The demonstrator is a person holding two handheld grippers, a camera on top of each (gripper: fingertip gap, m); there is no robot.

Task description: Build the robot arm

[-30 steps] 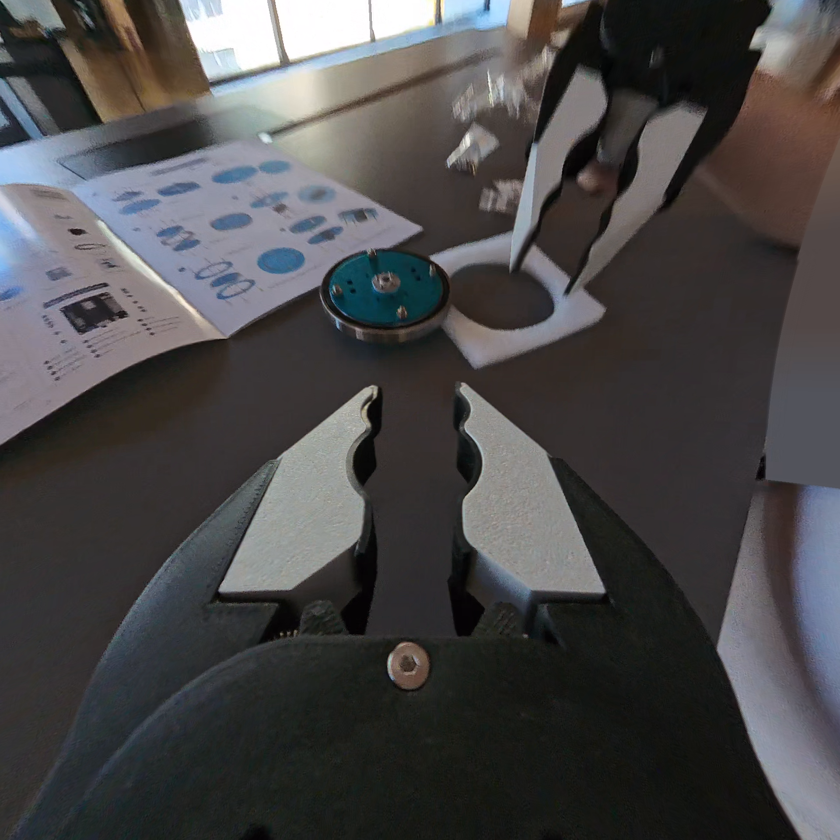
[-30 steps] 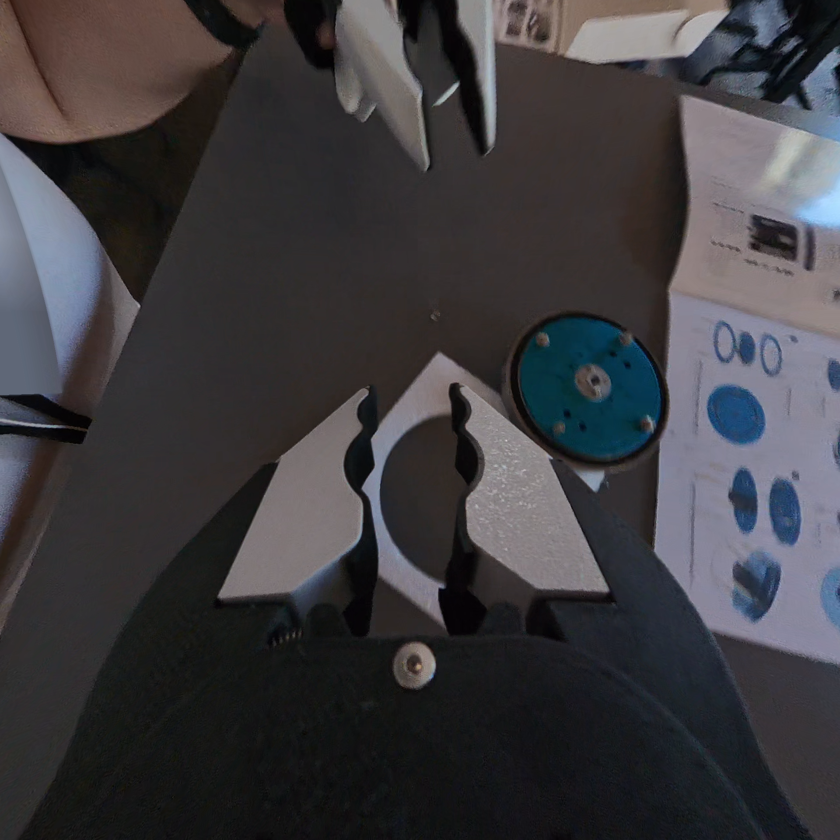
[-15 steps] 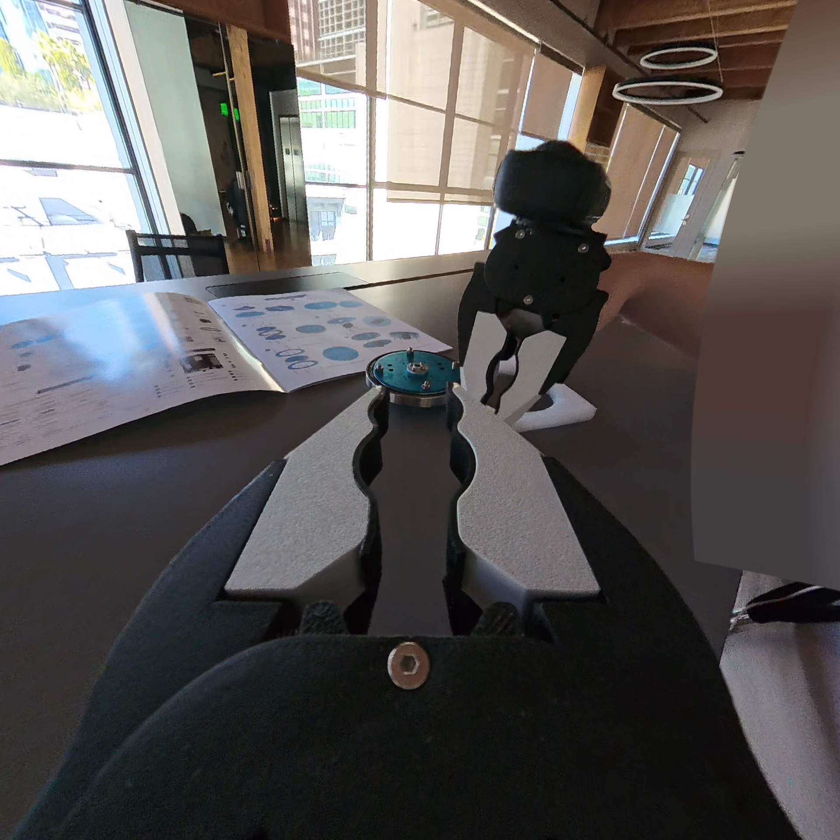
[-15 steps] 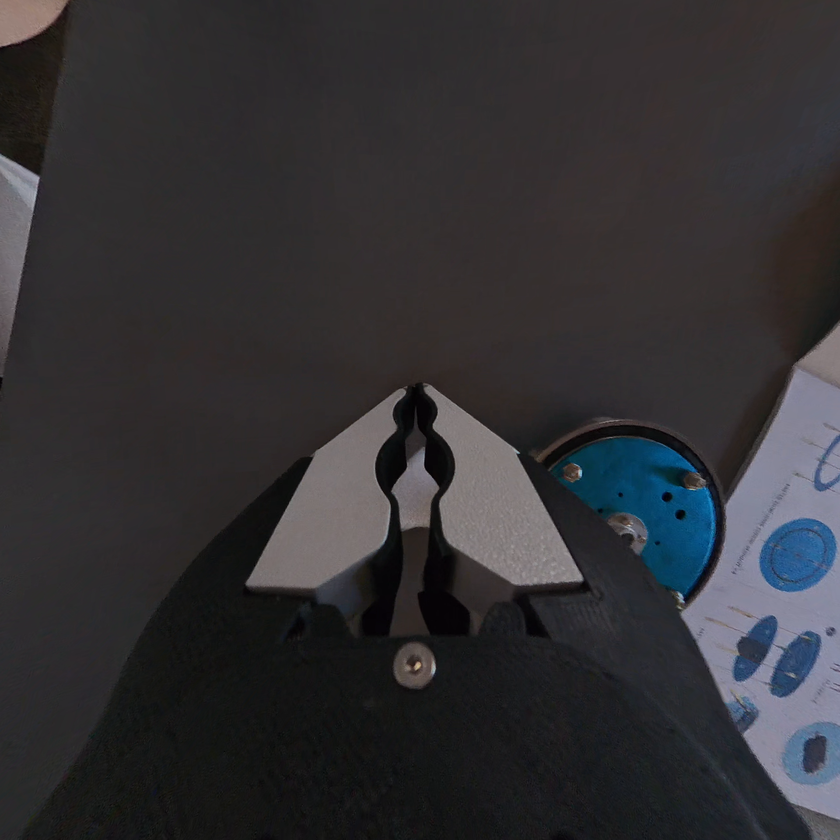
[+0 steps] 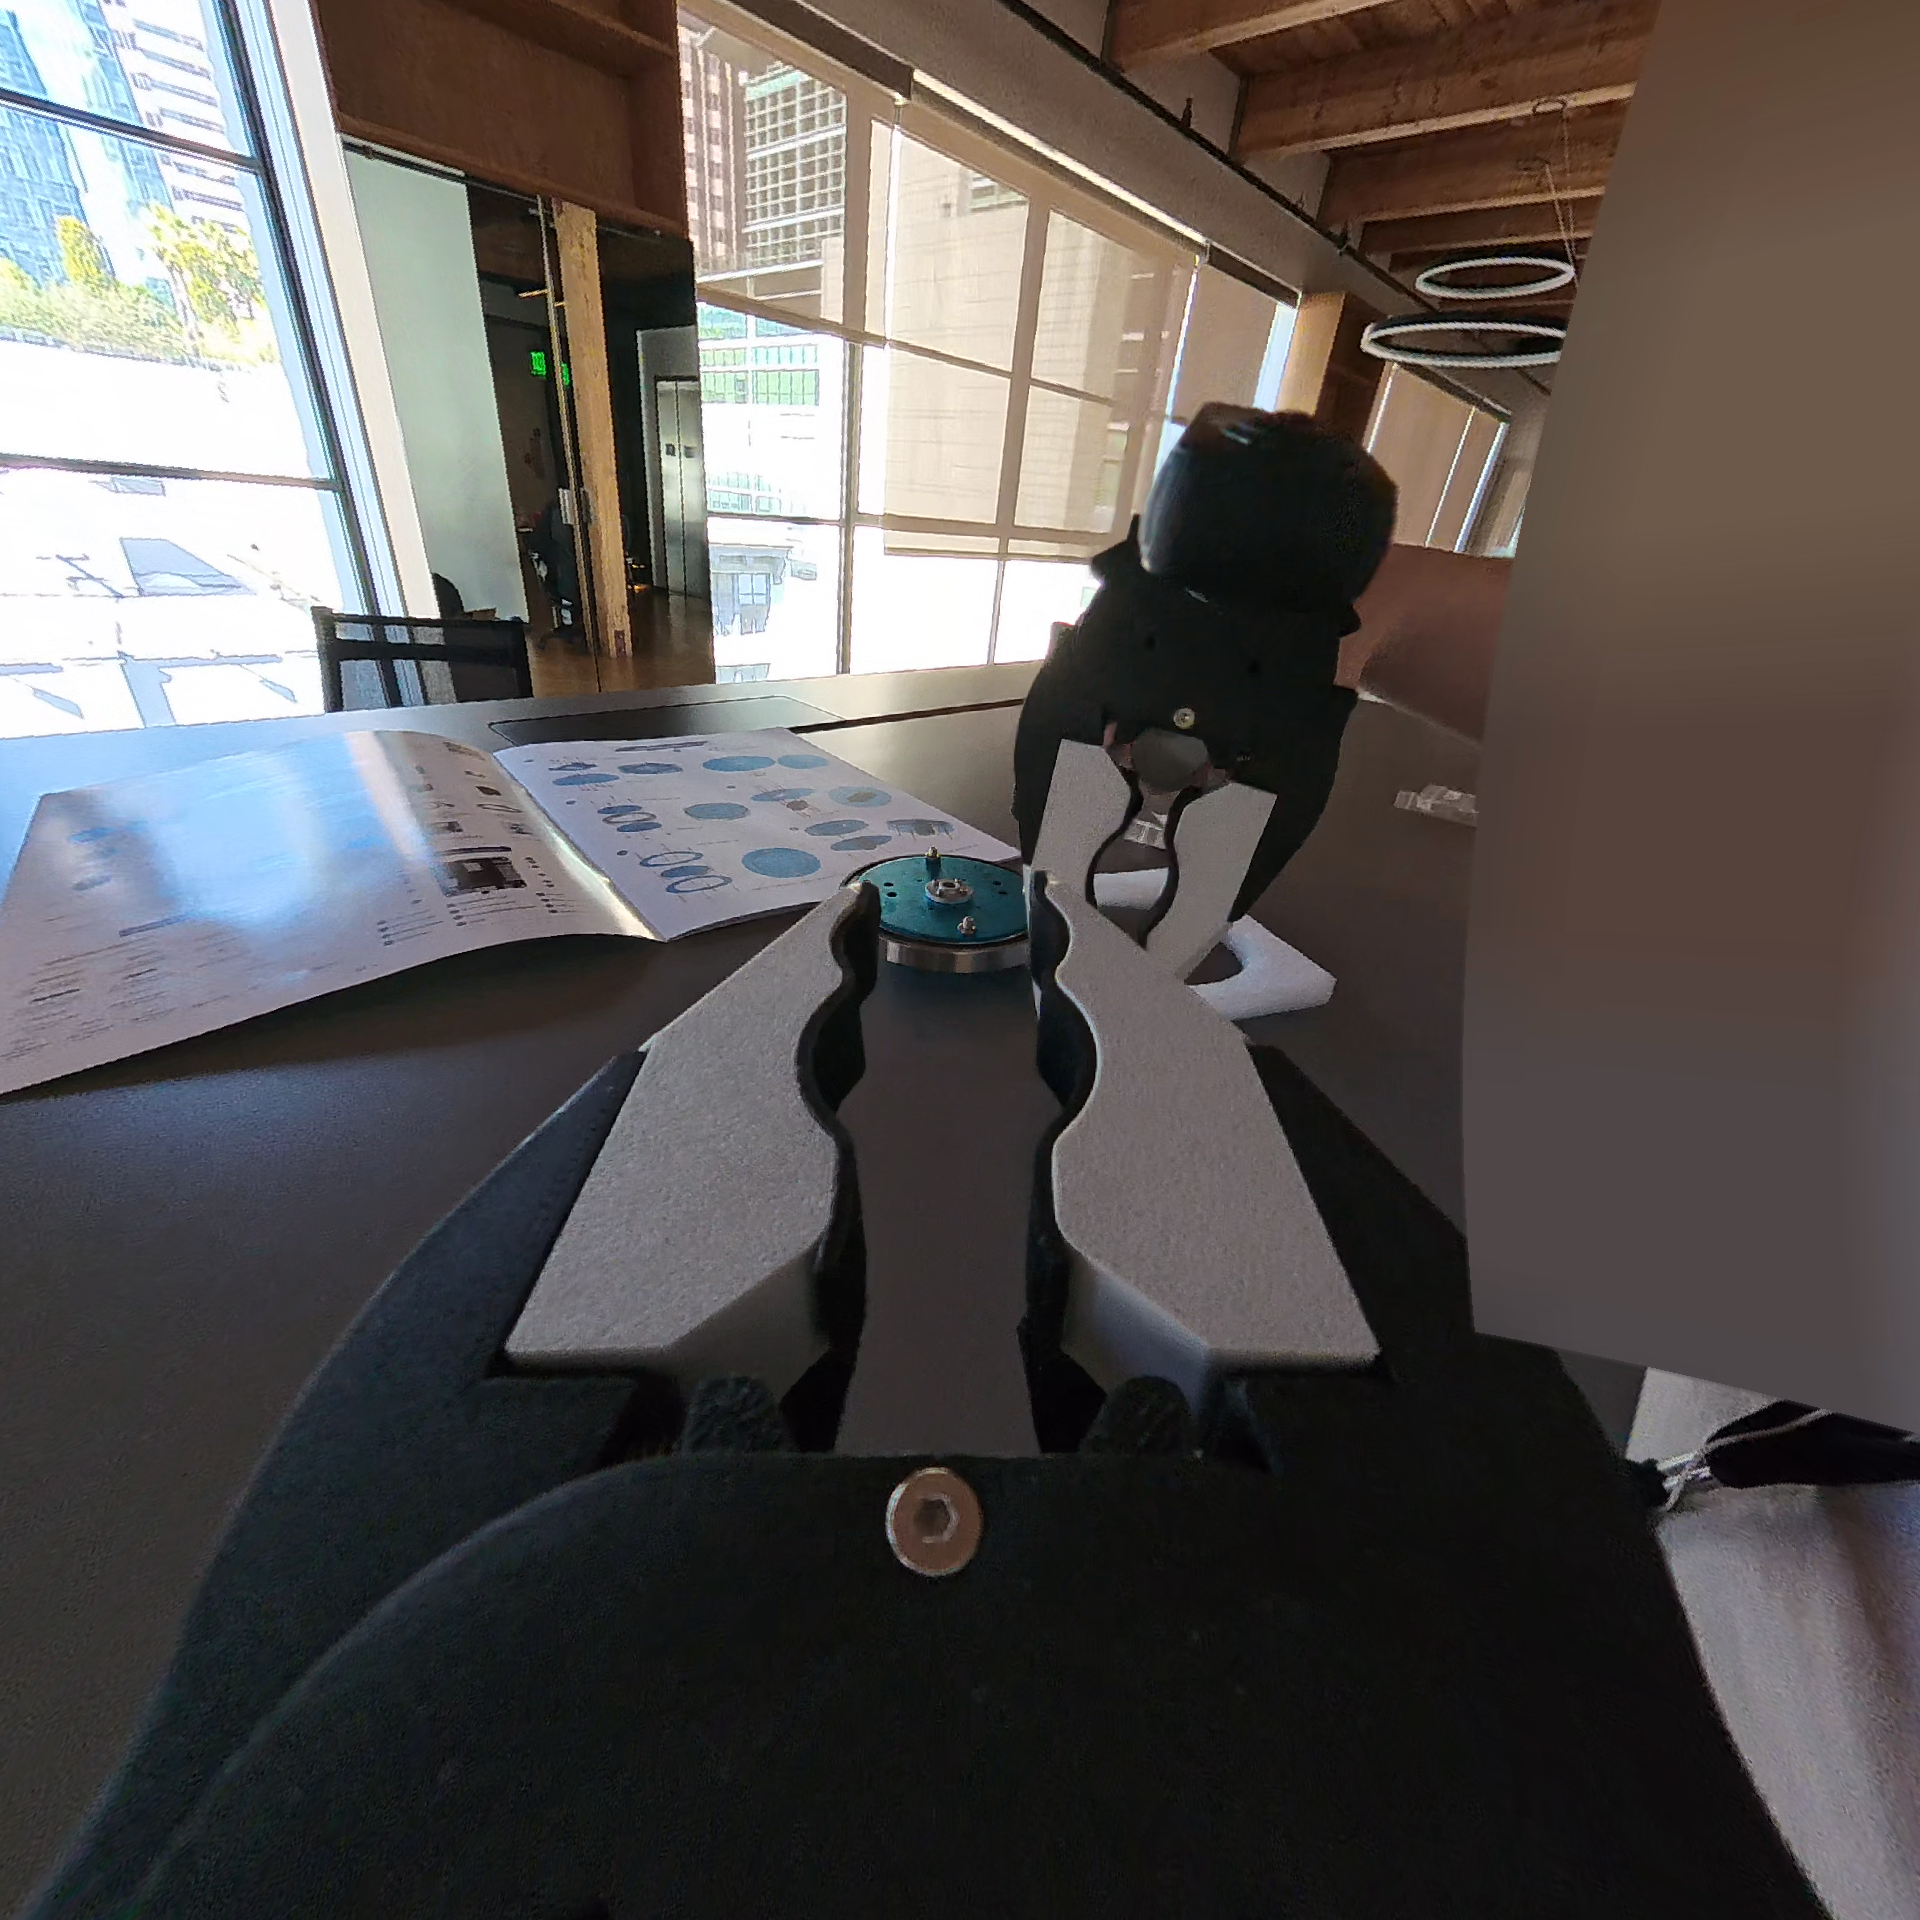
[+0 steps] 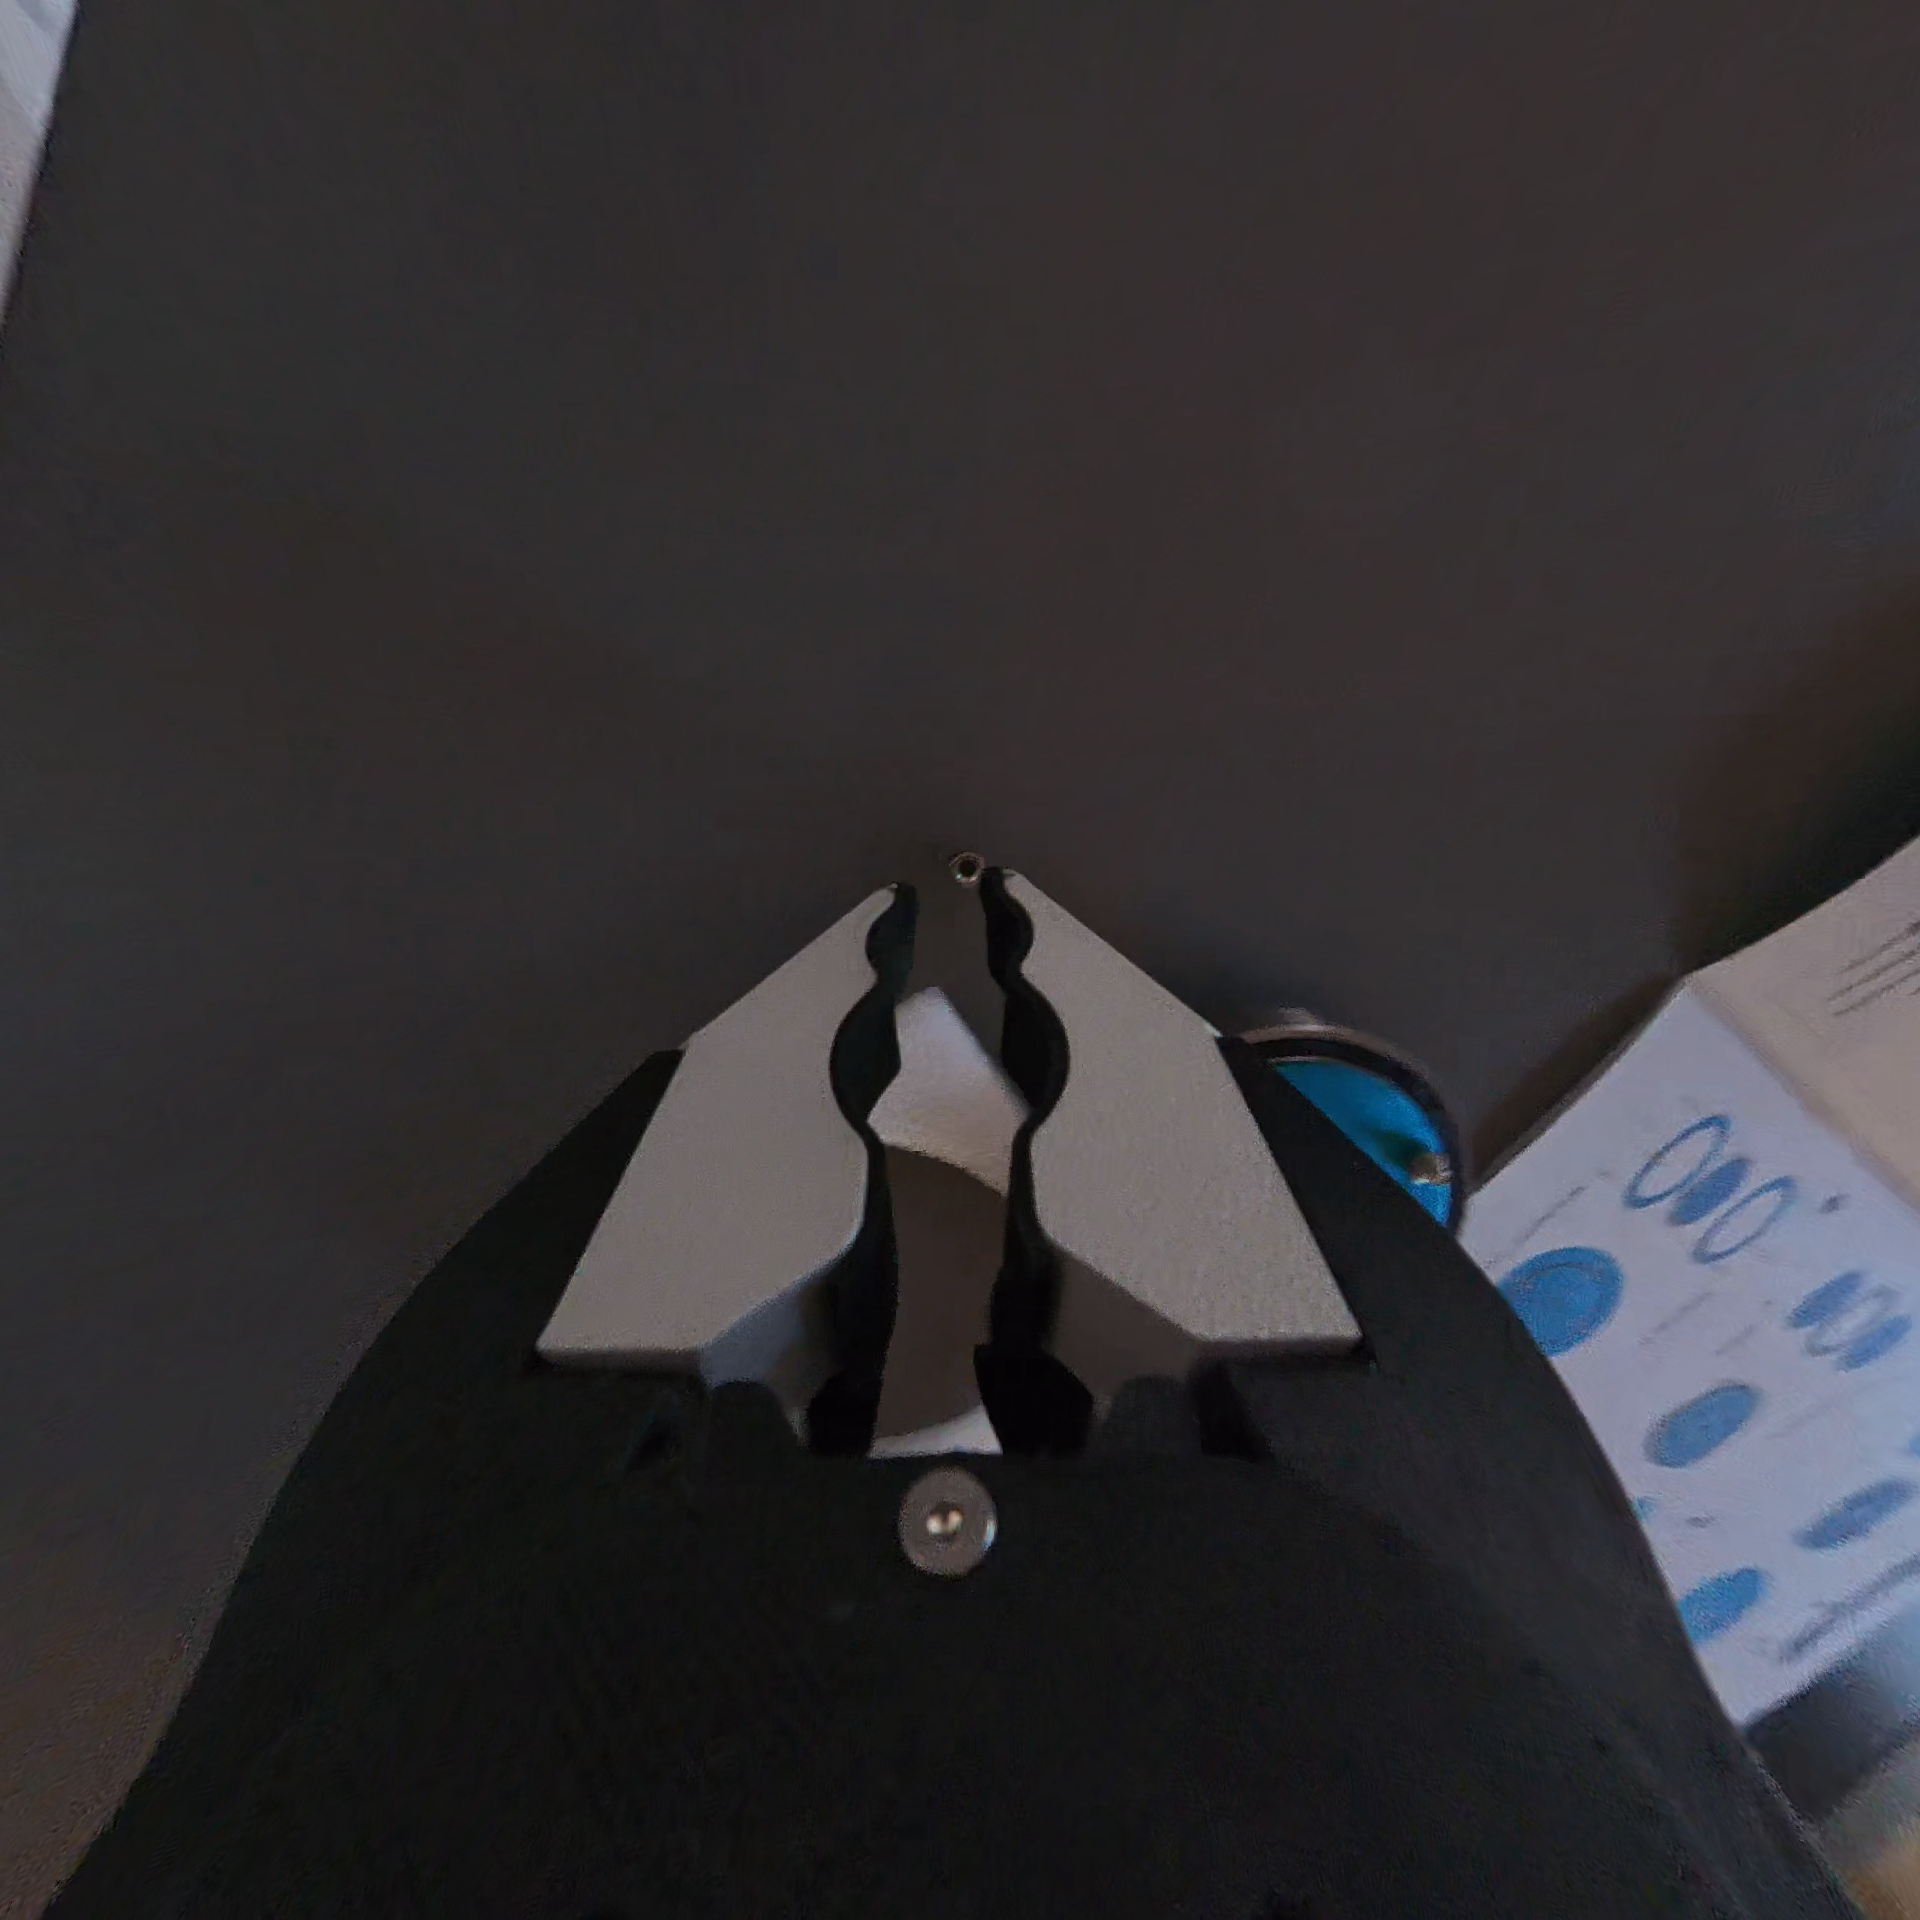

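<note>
Disc (image 5: 951, 914), teal-topped with a metal rim, sits mid-frame on a dark table (image 5: 260, 1195), between the parted tips of the left gripper (image 5: 945, 902). Right gripper (image 6: 951, 891), slightly parted and empty, points down over white foam (image 5: 1262, 971) beside a tiny screw (image 6: 965, 868). An open booklet (image 5: 312, 862) lies left. Large windows (image 5: 935, 416) and wooden beams fill the background.

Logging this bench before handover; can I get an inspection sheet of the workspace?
Surface: dark table.
Things: blue disc, white foam square with round hole beside it, tiny metal part.
Clutter: open booklet, clear packets far off.
Tools: left tool open, tips flanking the disc; right tool slightly open over the foam, tips by the metal part.
Cables: thin white cord at right edge.
Surroundings: large windows, chair, ring lamps.
</note>
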